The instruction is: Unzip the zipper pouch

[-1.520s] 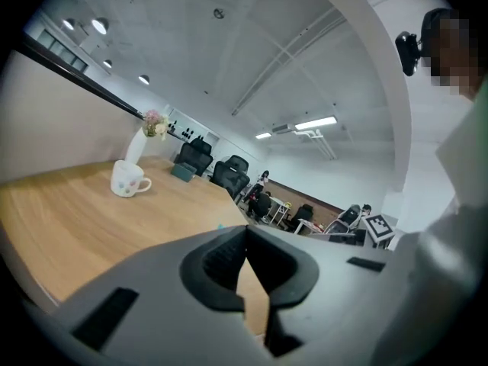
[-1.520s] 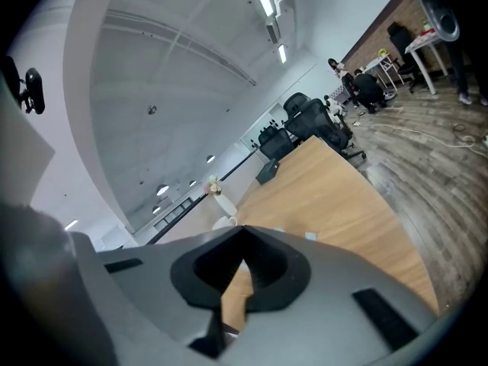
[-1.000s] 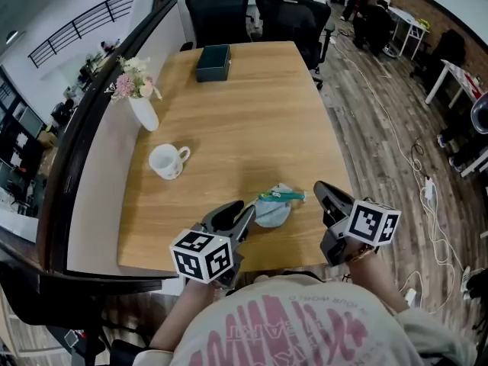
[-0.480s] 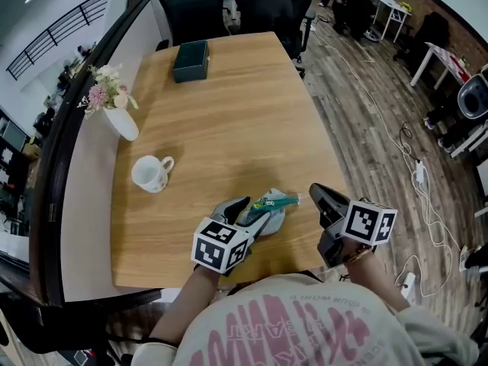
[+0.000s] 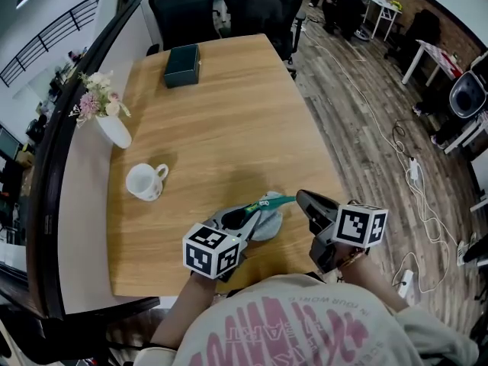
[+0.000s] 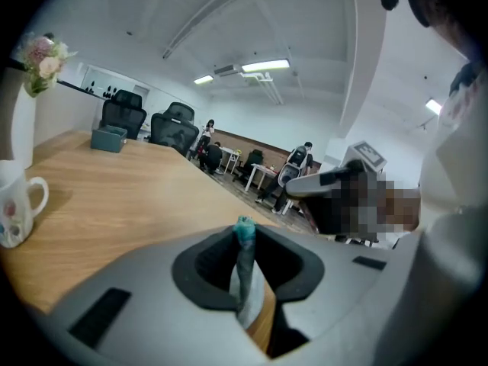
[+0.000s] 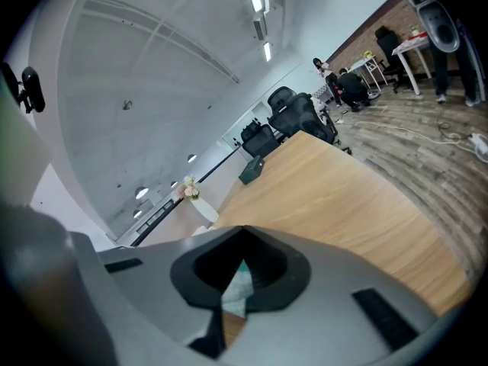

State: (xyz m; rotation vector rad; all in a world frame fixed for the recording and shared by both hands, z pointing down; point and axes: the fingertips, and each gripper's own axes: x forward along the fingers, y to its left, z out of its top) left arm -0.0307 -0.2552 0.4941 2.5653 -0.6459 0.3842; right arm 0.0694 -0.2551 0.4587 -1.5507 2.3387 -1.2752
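Note:
The zipper pouch (image 5: 270,221), pale grey-blue with a teal zipper strip (image 5: 277,201), lies near the front edge of the wooden table (image 5: 229,120). My left gripper (image 5: 248,213) reaches over the pouch's left side, and its jaws are closing on it. In the left gripper view the pouch's teal-topped edge (image 6: 245,259) stands pinched between the jaws of the left gripper (image 6: 245,239). My right gripper (image 5: 303,197) is shut, its tip just right of the zipper strip's end. Through the right gripper's (image 7: 229,296) notch I see a bit of the pouch (image 7: 239,284) beyond; nothing shows pinched there.
A white mug (image 5: 143,181) stands to the left of the pouch. Further back are a white vase with flowers (image 5: 107,120) and a dark green box (image 5: 182,55). Black office chairs (image 5: 183,6) stand at the far end. The table's right edge drops to a wooden floor with cables.
The left gripper moved forward from the table's front edge onto the pouch, opened wide, then closed on it. The right gripper shifted slightly left toward the zipper end and stayed shut.

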